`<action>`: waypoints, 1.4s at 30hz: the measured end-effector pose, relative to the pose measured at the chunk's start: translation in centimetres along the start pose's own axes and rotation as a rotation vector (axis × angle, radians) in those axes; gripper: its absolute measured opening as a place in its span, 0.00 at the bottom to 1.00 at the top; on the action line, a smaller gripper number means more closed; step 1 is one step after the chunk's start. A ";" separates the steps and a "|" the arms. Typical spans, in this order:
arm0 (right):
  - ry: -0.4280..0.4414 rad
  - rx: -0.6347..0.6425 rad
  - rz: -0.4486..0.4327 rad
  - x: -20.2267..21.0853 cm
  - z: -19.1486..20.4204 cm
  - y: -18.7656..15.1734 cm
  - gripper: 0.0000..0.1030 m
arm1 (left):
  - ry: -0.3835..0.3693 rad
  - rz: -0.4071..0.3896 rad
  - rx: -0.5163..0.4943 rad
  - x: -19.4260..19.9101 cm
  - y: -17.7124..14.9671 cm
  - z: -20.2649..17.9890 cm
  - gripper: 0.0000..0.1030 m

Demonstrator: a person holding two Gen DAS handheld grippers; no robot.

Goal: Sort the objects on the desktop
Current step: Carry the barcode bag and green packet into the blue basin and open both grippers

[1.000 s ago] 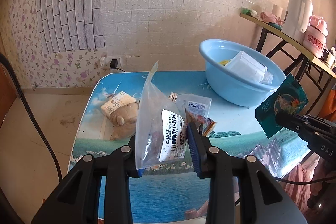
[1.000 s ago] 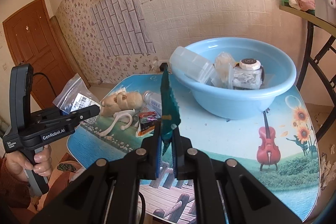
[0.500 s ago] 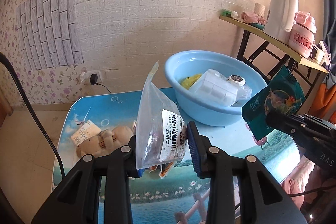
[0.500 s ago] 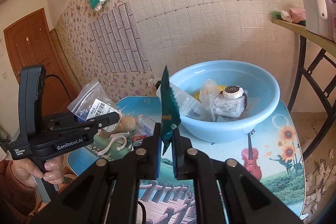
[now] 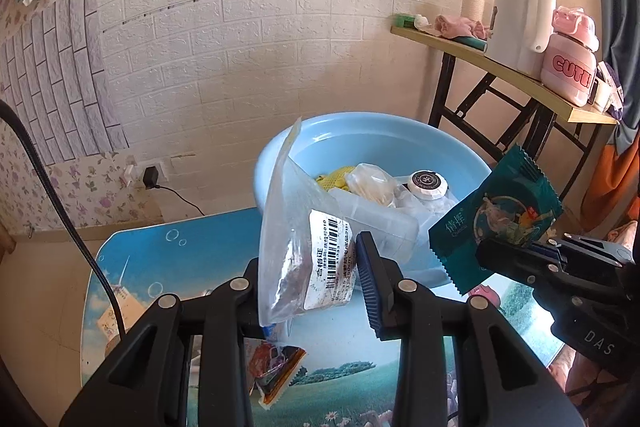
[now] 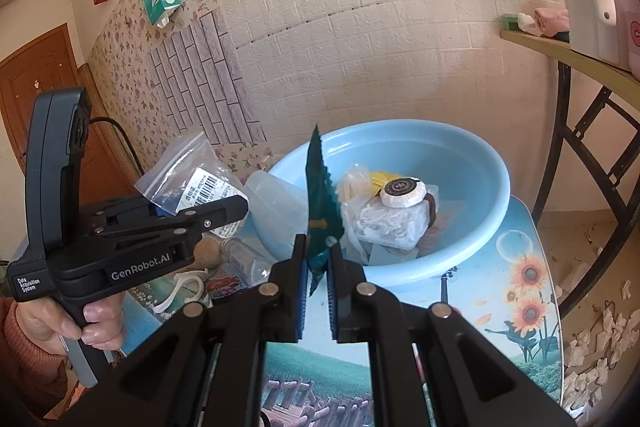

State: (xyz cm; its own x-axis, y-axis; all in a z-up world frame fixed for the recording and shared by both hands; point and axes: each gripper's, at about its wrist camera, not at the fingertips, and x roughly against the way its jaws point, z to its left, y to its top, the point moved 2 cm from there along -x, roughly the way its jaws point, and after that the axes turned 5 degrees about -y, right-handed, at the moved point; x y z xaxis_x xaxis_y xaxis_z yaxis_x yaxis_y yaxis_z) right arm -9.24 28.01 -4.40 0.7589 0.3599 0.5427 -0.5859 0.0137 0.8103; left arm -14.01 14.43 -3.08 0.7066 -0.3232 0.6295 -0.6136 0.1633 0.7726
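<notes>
My left gripper is shut on a clear zip bag with a barcode label and holds it up in front of the blue basin. The bag also shows in the right wrist view. My right gripper is shut on a dark green snack packet, edge-on, near the basin. The packet shows face-on in the left wrist view. The basin holds a clear plastic box, a round black-topped item and several wrapped things.
On the picture-printed table lie a red snack wrapper, a small clear bottle, a white hook and a beige plush toy. A side table with a white kettle stands at right.
Both grippers have moved closer to the basin with their items held. The basin now looms larger, and most of the loose table items have dropped below the left view.
</notes>
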 end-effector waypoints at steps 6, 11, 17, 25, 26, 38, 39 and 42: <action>-0.020 -0.024 -0.012 -1.1 -1.8 1.2 0.08 | -0.005 -0.020 -0.025 -1.2 1.8 -0.5 0.32; -0.037 -0.031 -0.031 -1.8 -3.1 2.7 0.08 | 0.004 -0.017 -0.048 -2.8 3.3 -1.0 0.32; -0.056 -0.023 -0.031 -3.2 -3.8 3.8 0.08 | -0.001 -0.009 -0.085 -5.1 4.4 -2.3 0.32; -0.063 -0.025 -0.005 -4.9 -4.8 4.1 0.08 | -0.009 0.026 -0.101 -7.4 4.6 -3.2 0.37; -0.056 -0.014 -0.002 -4.9 -4.6 4.1 0.09 | -0.013 0.031 -0.102 -7.4 4.6 -3.3 0.40; -0.067 0.015 0.018 -3.9 -3.5 3.2 0.12 | 0.024 0.004 -0.075 -4.4 3.6 -2.2 0.67; -0.069 0.017 0.016 -3.6 -3.3 3.2 0.12 | 0.028 0.004 -0.068 -4.0 3.3 -1.9 0.67; -0.079 0.016 0.012 -2.9 -2.7 3.1 0.12 | 0.035 0.006 -0.054 -3.0 2.5 -1.2 0.68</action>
State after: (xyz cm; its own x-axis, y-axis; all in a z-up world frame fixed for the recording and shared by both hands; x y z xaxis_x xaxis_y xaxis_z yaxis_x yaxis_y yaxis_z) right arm -14.03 29.55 -4.08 0.7721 0.2849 0.5681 -0.5913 -0.0056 0.8064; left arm -17.25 16.97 -2.95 0.7152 -0.2897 0.6361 -0.5988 0.2154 0.7714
